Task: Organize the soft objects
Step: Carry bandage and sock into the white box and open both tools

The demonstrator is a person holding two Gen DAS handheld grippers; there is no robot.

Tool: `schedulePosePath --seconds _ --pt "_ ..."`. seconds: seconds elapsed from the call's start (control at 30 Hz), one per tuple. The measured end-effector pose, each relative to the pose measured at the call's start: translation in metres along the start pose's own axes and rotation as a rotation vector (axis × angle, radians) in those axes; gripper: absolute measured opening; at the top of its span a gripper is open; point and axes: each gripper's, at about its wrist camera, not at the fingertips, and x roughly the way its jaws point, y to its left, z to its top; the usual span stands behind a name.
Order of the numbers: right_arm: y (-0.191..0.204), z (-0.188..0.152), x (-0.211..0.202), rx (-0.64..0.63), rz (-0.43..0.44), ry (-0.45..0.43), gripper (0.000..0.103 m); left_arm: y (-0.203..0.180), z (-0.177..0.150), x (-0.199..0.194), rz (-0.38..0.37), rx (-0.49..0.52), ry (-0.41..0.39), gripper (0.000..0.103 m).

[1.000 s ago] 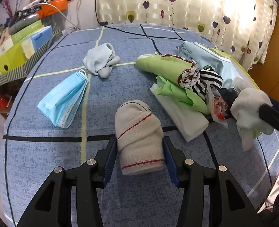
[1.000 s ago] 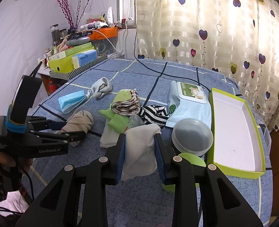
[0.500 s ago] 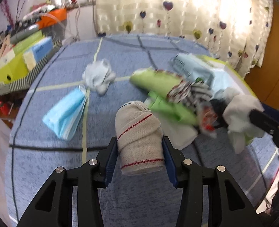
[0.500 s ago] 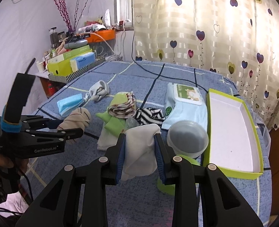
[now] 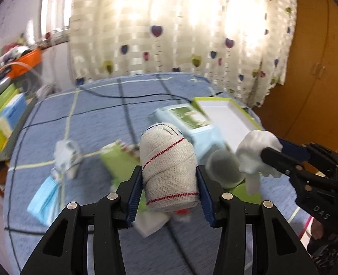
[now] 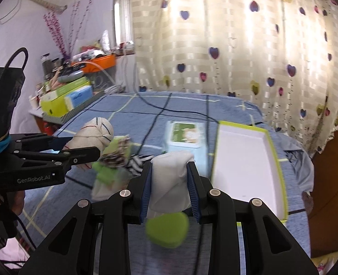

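My left gripper (image 5: 169,184) is shut on a beige bandage roll (image 5: 169,162) with red stitching, held above the blue bed. It also shows in the right wrist view (image 6: 95,135). My right gripper (image 6: 169,189) is shut on a white cloth (image 6: 170,178), also seen in the left wrist view (image 5: 256,153). An open white tray with a green rim (image 6: 242,160) lies to the right. A pile of green and striped cloths (image 6: 116,158) lies below the left gripper.
A pale blue wipes pack (image 6: 185,137), a clear round lid (image 5: 223,167), a green heart-shaped piece (image 6: 167,230), a blue face mask (image 5: 46,200) and a grey sock (image 5: 65,158) lie on the bed. Boxes (image 6: 65,98) stand at far left. A curtain hangs behind.
Both grippers have lifted with their loads and swung toward the tray. The bandage roll has left the bed surface. The view is blurred by motion.
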Motion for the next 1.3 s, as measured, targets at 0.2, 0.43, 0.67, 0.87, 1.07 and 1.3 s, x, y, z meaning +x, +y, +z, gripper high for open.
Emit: schedulePosePath --seconds 0.2,0.43,0.67,0.87,1.07,1.3 --pt "-0.044 0.002 0.009 0.062 -0.075 0.021 0.031 -0.034 0.028 0.035 -0.111 0.024 0.033 0.045" --pt "-0.091 -0.004 0.029 0.115 -0.146 0.064 0.031 -0.072 0.047 0.081 -0.179 0.065 0.084 0.045" --pt "-0.116 -0.016 0.052 0.136 -0.179 0.12 0.031 -0.106 0.059 0.116 -0.243 0.104 0.138 0.045" --pt "-0.126 -0.028 0.07 0.14 -0.191 0.18 0.031 -0.123 0.063 0.145 -0.25 0.12 0.2 0.045" --pt "-0.129 -0.039 0.078 0.154 -0.17 0.22 0.036 -0.129 0.061 0.164 -0.244 0.115 0.253 0.045" --pt "-0.126 -0.055 0.083 0.149 -0.164 0.285 0.052 -0.13 0.061 0.167 -0.235 0.113 0.257 0.046"
